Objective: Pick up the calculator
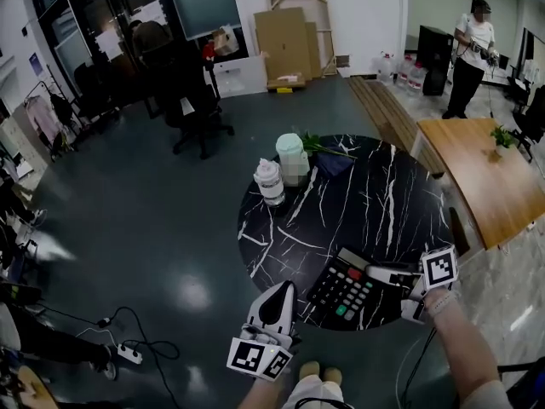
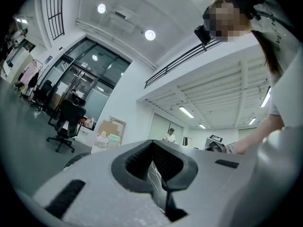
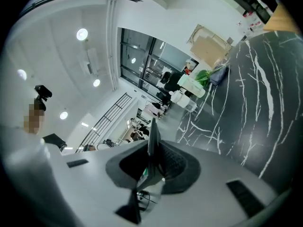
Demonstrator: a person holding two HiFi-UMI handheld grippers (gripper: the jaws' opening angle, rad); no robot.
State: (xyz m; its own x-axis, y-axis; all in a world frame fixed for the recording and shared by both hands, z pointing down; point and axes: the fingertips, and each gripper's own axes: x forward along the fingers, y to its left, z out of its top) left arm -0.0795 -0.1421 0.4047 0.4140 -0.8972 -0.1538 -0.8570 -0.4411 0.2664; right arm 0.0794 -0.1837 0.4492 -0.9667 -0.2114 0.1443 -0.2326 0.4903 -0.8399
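The right gripper (image 1: 393, 276) is closed on the edge of the calculator (image 1: 345, 288) (dark, with coloured keys) at the near rim of the marble table (image 1: 383, 194). The jaws of the left gripper (image 1: 274, 307) are together and hold nothing.

White jar (image 1: 269, 181) and green cup (image 1: 292, 156) stand together on black marble table (image 1: 383, 203)

The round table (image 1: 383, 194) is done in glossy black marble-look stone, white-veined. The calculator (image 1: 342, 290) is made of matt black plastic, keys coloured. Matt white plastic is used for the left gripper (image 1: 281, 292) and right gripper (image 1: 379, 273), with dark ribbed pads (image 2: 137, 161). Floor (image 1: 153, 220): dark, shiny. Side table (image 1: 477, 169): smooth wood. Plain brown cardboard (image 1: 281, 45) too.
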